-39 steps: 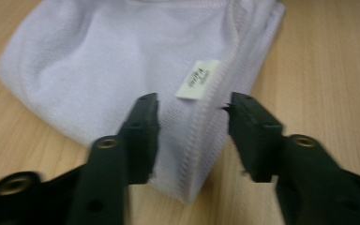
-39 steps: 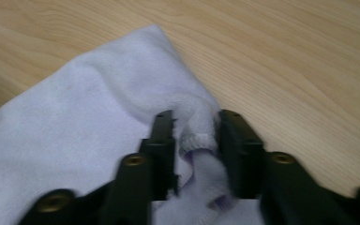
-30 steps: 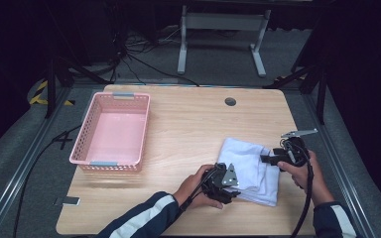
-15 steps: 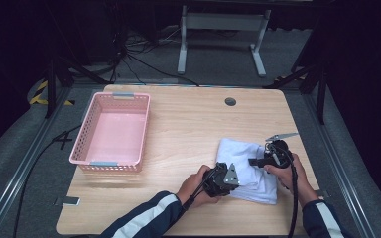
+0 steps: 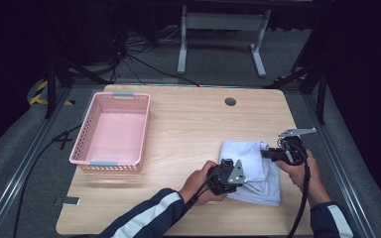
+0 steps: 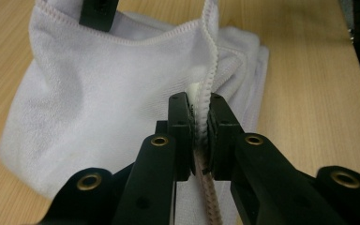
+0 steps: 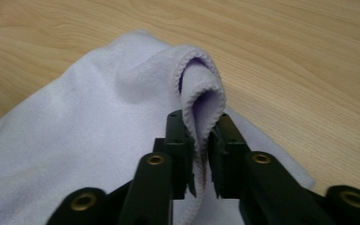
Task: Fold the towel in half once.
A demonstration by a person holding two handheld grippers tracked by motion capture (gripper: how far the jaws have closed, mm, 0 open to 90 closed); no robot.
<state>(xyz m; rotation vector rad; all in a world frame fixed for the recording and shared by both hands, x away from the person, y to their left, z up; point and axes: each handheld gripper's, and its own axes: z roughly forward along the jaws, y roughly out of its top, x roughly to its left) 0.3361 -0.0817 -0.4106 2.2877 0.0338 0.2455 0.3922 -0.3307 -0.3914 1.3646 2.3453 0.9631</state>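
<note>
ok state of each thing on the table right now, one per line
white towel: rumpled, partly folded, lying on the table, hem pinched at two spots
left gripper: shut on the towel's hem
right gripper: shut on a folded edge
pink basket: upright, empty

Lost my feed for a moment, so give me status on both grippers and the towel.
Left gripper shut on white towel hem. Right gripper shut on a folded edge. Towel bunched on the table, nothing in the way; pink basket off to the left.

Even overhead light falls on the table (image 5: 188, 114), with soft, faint shadows; the surroundings beyond its edges lie dark. Both gripper views blur at their bottom corners.
</note>
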